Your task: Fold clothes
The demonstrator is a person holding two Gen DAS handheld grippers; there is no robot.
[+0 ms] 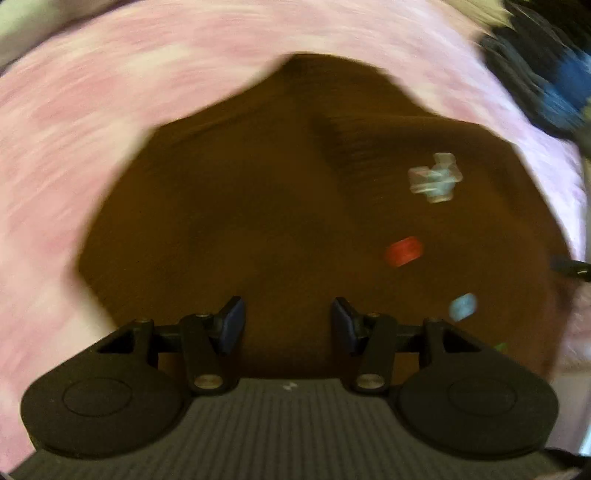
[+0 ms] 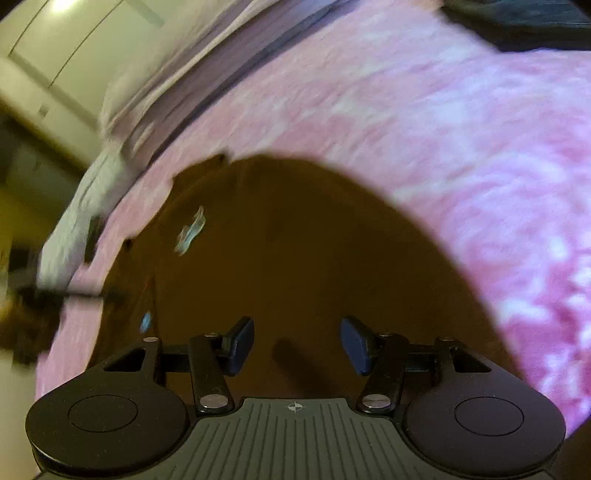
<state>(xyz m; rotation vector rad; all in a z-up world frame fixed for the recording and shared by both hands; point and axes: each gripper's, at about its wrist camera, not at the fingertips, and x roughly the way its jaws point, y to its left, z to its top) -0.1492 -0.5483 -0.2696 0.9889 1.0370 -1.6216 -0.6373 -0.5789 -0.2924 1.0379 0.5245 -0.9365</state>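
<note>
A brown garment (image 1: 240, 221) lies spread on a pink fuzzy blanket (image 1: 74, 147). It carries small printed patches: a pale blue-white one (image 1: 436, 177), a red one (image 1: 403, 252) and a light blue one (image 1: 462, 306). My left gripper (image 1: 287, 325) is open and empty, hovering over the garment's near part. In the right wrist view the same brown garment (image 2: 295, 251) lies on the pink blanket (image 2: 461, 147), with the pale patch (image 2: 190, 230) at left. My right gripper (image 2: 297, 345) is open and empty above the garment. Both views are motion-blurred.
A dark blue and black heap (image 1: 546, 74) sits at the blanket's far right. In the right wrist view, grey-white bedding (image 2: 147, 92) and a cream wall panel (image 2: 55, 44) lie beyond the blanket at left, and a dark object (image 2: 524, 18) at the top right.
</note>
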